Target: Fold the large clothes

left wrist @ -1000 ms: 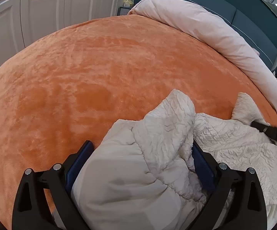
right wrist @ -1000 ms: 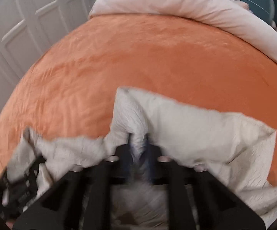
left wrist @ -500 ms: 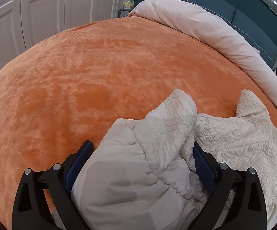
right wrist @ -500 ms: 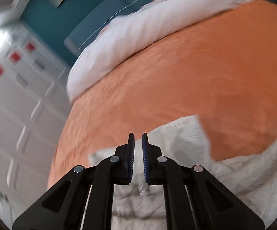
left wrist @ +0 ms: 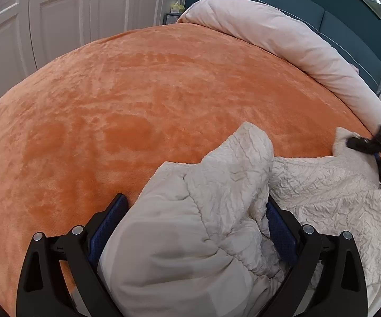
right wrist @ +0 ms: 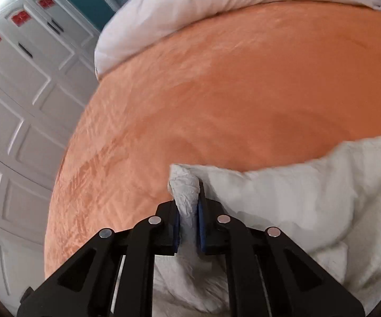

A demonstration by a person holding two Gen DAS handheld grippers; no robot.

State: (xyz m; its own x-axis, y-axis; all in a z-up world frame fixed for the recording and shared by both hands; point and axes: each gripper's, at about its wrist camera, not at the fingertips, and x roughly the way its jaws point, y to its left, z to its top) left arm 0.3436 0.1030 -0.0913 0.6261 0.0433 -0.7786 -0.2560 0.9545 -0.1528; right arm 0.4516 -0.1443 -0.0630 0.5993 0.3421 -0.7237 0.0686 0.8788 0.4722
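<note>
A cream, crinkled padded garment [left wrist: 335, 185] lies bunched at the near side of an orange bed cover [left wrist: 164, 92]. My left gripper [left wrist: 194, 203] grips a thick bundle of it, the fabric filling the wide gap between the blue pads. My right gripper [right wrist: 187, 200] is shut on a narrow fold at the garment's [right wrist: 296, 198] far left edge, low over the orange cover [right wrist: 243, 92]. In the left wrist view the right gripper [left wrist: 375, 145] shows at the right edge, at the garment's far corner.
A rolled white duvet [left wrist: 282, 34] lies along the bed's far side, in front of a teal headboard [left wrist: 348, 26]. White panelled wardrobe doors [left wrist: 58, 13] stand beyond the bed's left edge. The same duvet [right wrist: 190, 8] and doors [right wrist: 19, 105] show in the right wrist view.
The right gripper let go of the garment, swung away with empty jaws, then came back and pinched a fold at the garment's far edge. The left gripper kept still with its bundle.
</note>
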